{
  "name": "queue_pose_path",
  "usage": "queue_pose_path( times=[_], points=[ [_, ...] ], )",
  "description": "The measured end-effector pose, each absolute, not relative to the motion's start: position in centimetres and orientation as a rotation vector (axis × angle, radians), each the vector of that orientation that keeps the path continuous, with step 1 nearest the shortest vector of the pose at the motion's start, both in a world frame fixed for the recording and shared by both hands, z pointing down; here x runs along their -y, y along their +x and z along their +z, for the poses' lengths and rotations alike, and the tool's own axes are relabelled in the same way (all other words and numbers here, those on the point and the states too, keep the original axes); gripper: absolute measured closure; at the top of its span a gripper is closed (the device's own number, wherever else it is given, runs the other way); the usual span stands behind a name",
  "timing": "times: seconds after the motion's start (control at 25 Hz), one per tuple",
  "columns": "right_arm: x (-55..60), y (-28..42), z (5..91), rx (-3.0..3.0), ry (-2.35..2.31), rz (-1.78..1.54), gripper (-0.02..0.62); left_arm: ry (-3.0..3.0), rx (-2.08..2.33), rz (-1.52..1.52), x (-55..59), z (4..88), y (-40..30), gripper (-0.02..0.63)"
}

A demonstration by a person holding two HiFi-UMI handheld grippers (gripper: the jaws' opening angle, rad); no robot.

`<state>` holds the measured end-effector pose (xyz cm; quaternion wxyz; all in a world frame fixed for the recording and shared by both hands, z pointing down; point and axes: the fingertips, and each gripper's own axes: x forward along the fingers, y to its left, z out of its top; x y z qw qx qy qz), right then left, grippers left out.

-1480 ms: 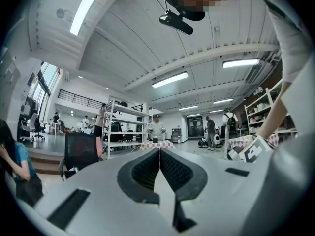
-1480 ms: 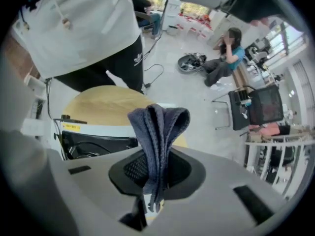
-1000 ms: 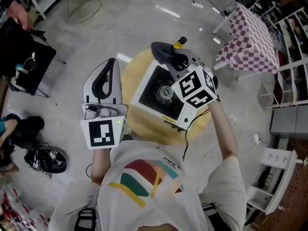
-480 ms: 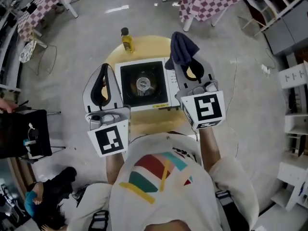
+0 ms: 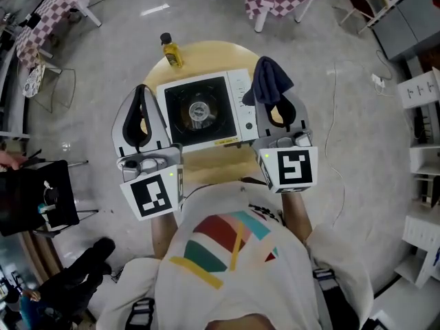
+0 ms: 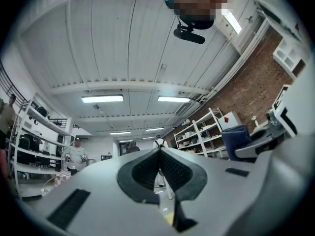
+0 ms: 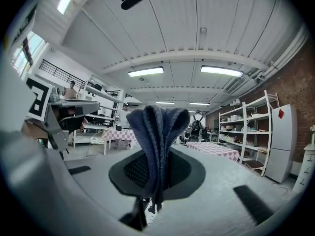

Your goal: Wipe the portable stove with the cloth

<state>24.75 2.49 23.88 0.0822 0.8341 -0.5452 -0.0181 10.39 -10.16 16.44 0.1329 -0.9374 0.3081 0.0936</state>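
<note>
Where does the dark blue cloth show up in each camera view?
Head view: cloth right of the stove, in the right gripper.
Left gripper view: cloth far right, mid-height.
Right gripper view: cloth centre, between the jaws.
Shared landmark: the right gripper holding it.

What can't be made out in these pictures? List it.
Portable stove: any dirt too small in head view; both gripper views miss it.
Bottle label: too small, head view.
Right gripper tips: covered by cloth, head view.
</note>
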Motion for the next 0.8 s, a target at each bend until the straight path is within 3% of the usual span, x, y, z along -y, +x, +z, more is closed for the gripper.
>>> queue_pose_path(
  times=[0.56, 0.8],
  points=[
    [-2.3, 25.1, 24.2, 1.659, 2.463, -0.071, 0.563, -2.689, -0.929, 0.289, 10.1, 16.0, 10.0, 0.6],
    [-3.1, 27.3, 23.8, 1.708, 2.464, -0.053, 0.563, -2.677, -0.985, 0.127, 9.0, 17.6, 11.7, 0.6]
  ],
)
